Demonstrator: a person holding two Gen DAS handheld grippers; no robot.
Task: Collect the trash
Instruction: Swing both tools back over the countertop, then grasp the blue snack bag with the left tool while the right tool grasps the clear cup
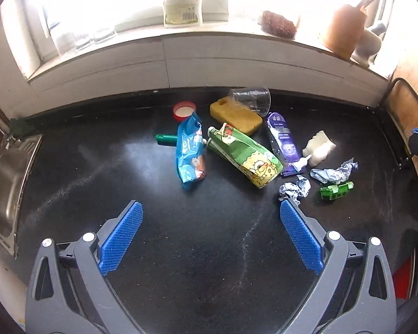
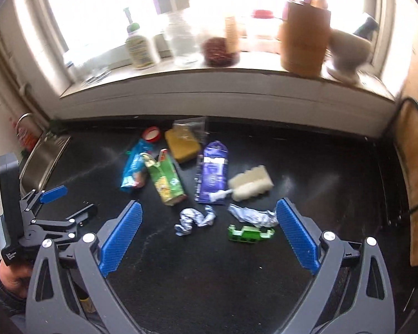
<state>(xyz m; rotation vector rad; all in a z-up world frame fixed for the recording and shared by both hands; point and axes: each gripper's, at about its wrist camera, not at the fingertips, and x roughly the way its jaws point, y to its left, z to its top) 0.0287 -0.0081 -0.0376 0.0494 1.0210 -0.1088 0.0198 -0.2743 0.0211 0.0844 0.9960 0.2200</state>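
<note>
Trash lies on a black counter (image 1: pixel 195 250): a blue snack bag (image 1: pixel 191 153), a green SpongeBob bag (image 1: pixel 245 153), a purple packet (image 1: pixel 282 142), two crumpled foil wads (image 1: pixel 294 189) (image 1: pixel 334 172), a green plastic clip (image 1: pixel 335 190), a tipped clear cup (image 1: pixel 250 100) and a red lid (image 1: pixel 184 110). My left gripper (image 1: pixel 210 220) is open and empty, short of the bags. My right gripper (image 2: pixel 209 220) is open and empty, just short of the foil wads (image 2: pixel 195 218) (image 2: pixel 253 215) and the clip (image 2: pixel 249 233). The left gripper (image 2: pixel 61 203) shows at the left in the right wrist view.
A steel sink (image 1: pixel 2 189) is at the left. A yellow sponge (image 1: pixel 237 115) and a white sponge (image 1: pixel 319 146) lie among the trash. The windowsill holds a bottle (image 1: pixel 182 7), a wooden utensil holder (image 1: pixel 344 32) and jars. A wooden board (image 1: pixel 415 128) stands at the right.
</note>
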